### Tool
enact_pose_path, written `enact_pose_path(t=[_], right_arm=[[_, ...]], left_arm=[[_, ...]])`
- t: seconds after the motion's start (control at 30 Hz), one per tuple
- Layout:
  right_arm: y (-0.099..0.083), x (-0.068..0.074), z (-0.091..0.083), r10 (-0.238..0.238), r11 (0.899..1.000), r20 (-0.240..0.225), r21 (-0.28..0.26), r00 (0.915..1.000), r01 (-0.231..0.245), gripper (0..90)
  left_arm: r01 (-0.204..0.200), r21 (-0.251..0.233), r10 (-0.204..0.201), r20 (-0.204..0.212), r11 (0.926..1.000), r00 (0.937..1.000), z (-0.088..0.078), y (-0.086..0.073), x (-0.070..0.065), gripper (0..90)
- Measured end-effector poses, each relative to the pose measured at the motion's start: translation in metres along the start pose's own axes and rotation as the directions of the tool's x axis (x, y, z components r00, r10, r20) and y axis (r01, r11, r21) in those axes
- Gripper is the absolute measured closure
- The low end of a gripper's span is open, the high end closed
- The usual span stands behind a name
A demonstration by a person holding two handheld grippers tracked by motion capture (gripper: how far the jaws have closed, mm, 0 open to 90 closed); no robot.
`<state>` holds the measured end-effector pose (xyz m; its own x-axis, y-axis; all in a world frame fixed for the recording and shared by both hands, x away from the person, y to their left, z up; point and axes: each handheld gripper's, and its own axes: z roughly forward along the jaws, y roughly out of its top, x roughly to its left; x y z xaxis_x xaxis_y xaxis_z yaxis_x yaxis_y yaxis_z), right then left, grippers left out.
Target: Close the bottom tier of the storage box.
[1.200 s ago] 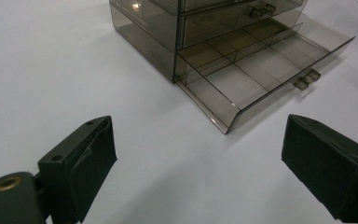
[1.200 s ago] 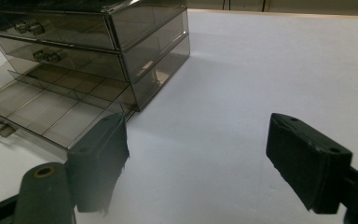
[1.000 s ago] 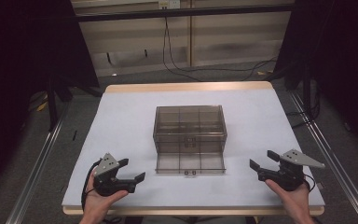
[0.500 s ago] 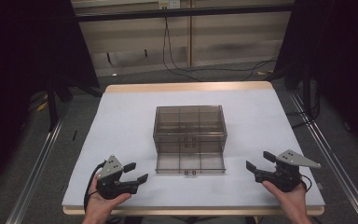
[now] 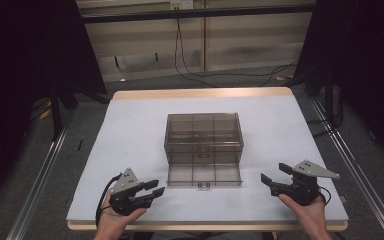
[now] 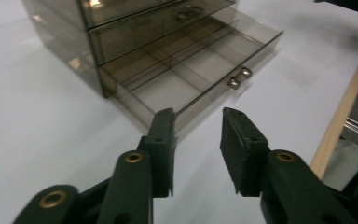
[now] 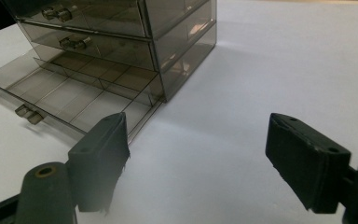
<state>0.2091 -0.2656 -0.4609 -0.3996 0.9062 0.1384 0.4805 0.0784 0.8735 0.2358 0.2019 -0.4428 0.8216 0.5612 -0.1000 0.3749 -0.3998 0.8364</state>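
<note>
Three drawers are being carried by the smoked, see-through drawer box, which is sitting at the middle of the white table. The bottom drawer is standing pulled out toward the near edge, its divided compartments showing bare, with a small metal handle at the middle of its front wall. The two drawers above are being kept shut.

The left gripper is being held near the table's near left corner, its jaws parted by a moderate gap with nothing between them. The right gripper is being held at the near right, its jaws spread wide and likewise empty. Both are well apart from the box.

The box is being judged as thin, rigid plastic: light, smooth, slippery on the table, and liable to crack or scuff under a hard pinch. A push on the open drawer is likely to slide the whole box away unless its body is being steadied. Hold is best being taken at the little handle, or flat against the drawer's front wall, while the box's side wall or top is being braced by the other gripper.
</note>
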Motion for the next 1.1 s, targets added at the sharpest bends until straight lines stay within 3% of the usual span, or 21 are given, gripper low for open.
enact_pose_path(t=[0.07,0.2,0.23,0.37,0.47,0.53,0.63,1.0,1.1], right_arm=[[0.0,0.0,0.001,0.002,1.0,0.005,0.002,1.0,-0.002,21.1],[0.0,0.001,0.0,-0.002,1.0,-0.001,0.005,1.0,0.002,21.1],[0.0,0.002,0.0,-0.003,1.0,-0.001,0.006,1.0,0.003,21.1],[0.0,0.002,0.001,-0.014,1.0,-0.002,0.012,0.9999,0.014,21.1],[-0.001,0.002,0.0,-0.014,1.0,0.001,0.013,0.9999,0.014,21.1],[-0.001,0.002,0.0,-0.008,1.0,0.001,0.01,1.0,0.008,21.1],[-0.001,0.001,0.001,-0.013,1.0,-0.001,0.015,0.9999,0.013,21.0],[0.0,0.0,0.001,-0.009,1.0,-0.013,0.018,0.9999,0.01,20.9],[0.0,-0.002,0.003,0.005,1.0,-0.018,0.017,0.9998,-0.005,21.0]], left_arm=[[-0.043,-0.008,0.043,0.031,0.999,0.9986,0.004,0.003,-0.004,74.8],[-0.064,-0.003,0.064,0.064,0.998,0.9959,0.009,0.006,-0.009,83.0],[-0.084,0.005,0.084,0.068,0.9964,0.9942,0.012,0.01,-0.011,83.5],[-0.109,0.014,0.107,0.098,0.9939,0.9894,0.016,0.014,-0.016,86.4],[-0.105,0.018,0.102,0.123,0.9943,0.9872,0.02,0.017,-0.02,90.0],[-0.123,0.039,0.116,0.154,0.9916,0.9813,0.026,0.02,-0.023,90.0],[-0.154,0.072,0.141,0.161,0.9854,0.9768,0.032,0.022,-0.029,90.0],[-0.16,0.072,0.144,0.183,0.9845,0.9725,0.047,0.036,-0.03,90.0],[-0.184,0.103,0.162,0.188,0.9776,0.9687,0.056,0.041,-0.029,90.0]])
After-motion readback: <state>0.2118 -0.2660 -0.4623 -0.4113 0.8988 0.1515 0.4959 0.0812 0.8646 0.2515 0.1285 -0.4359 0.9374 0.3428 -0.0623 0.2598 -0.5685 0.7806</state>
